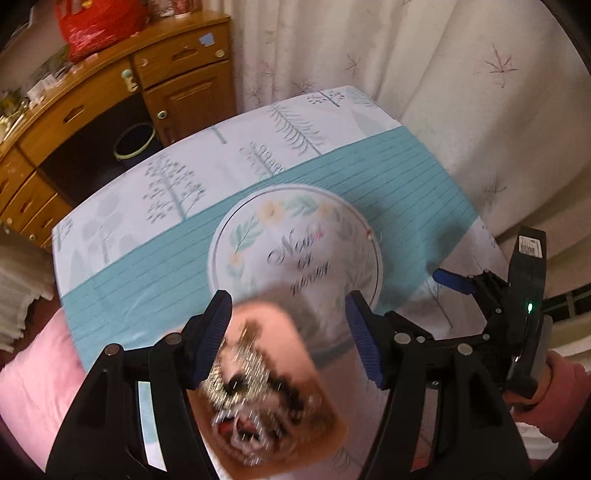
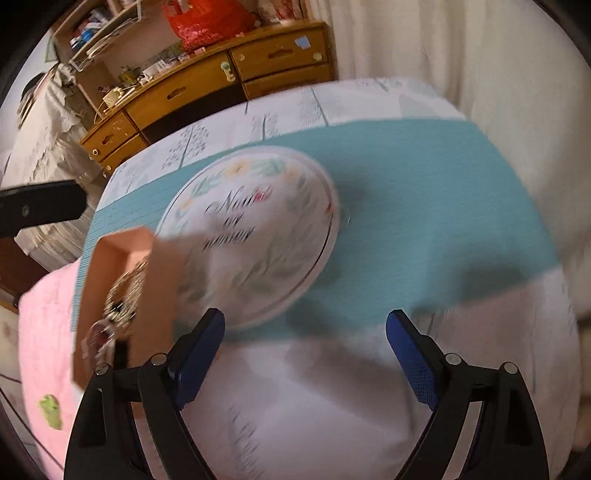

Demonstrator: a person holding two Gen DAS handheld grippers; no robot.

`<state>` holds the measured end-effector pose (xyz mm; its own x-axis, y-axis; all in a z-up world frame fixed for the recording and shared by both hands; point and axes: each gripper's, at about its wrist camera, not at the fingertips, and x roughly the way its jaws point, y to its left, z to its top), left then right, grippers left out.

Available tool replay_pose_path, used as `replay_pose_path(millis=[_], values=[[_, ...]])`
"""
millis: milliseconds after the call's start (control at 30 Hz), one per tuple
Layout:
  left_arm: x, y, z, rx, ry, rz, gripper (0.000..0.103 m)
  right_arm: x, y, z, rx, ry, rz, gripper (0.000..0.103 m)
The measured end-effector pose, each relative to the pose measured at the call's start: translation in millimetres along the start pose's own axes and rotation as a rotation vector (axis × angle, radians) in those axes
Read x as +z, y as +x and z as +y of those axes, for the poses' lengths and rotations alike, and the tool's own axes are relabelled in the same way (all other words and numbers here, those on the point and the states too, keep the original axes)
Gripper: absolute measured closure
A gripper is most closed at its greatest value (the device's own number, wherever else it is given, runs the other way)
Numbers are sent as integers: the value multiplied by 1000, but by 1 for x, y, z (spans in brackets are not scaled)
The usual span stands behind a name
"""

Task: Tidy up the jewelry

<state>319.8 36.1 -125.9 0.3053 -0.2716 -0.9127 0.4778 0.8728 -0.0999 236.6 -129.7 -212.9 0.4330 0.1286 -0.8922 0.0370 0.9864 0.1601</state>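
Observation:
A round white box with a floral lid [image 1: 295, 243] sits on the teal band of the tablecloth; it also shows in the right wrist view [image 2: 255, 232]. A pink-brown open box [image 1: 266, 391] holding a tangle of silver and dark jewelry [image 1: 243, 376] lies just in front of it, blurred; the right wrist view shows the box [image 2: 147, 295] and the jewelry [image 2: 122, 299] at left. My left gripper [image 1: 291, 339] is open, hovering over the jewelry box. My right gripper [image 2: 306, 354] is open and empty above the white cloth, right of that box, and shows in the left wrist view [image 1: 454, 280].
The table [image 1: 388, 162] has a teal and white tree-print cloth. A wooden dresser [image 1: 110, 96] with a red bag [image 1: 99, 26] stands behind, a bin [image 1: 135, 142] under it. Curtains [image 1: 443, 74] hang on the far right. Pink bedding [image 1: 40, 387] lies left.

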Motion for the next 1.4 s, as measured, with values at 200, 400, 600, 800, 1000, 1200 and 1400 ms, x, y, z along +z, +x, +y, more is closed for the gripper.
replay_pose_path(millis=[200, 400, 600, 800, 1000, 1200, 1400], values=[[34, 52, -13, -17, -29, 21, 42, 24, 24, -10, -36, -153, -92, 13], [53, 105, -19, -19, -84, 72, 43, 36, 48, -4, -55, -255, -154, 36], [56, 141, -22, 30, -96, 123, 49, 49, 73, -10, -47, -237, -172, 52], [55, 159, -26, 78, -85, 131, 57, 54, 80, -16, -38, -239, -192, 69], [61, 162, -31, 84, -93, 146, 70, 60, 82, -19, -32, -237, -150, 70], [58, 160, -34, 47, -144, 124, 86, 57, 80, -9, -36, -252, -138, 87], [55, 161, -28, -32, -234, 117, 96, 62, 79, -12, -11, -220, -104, 88]])
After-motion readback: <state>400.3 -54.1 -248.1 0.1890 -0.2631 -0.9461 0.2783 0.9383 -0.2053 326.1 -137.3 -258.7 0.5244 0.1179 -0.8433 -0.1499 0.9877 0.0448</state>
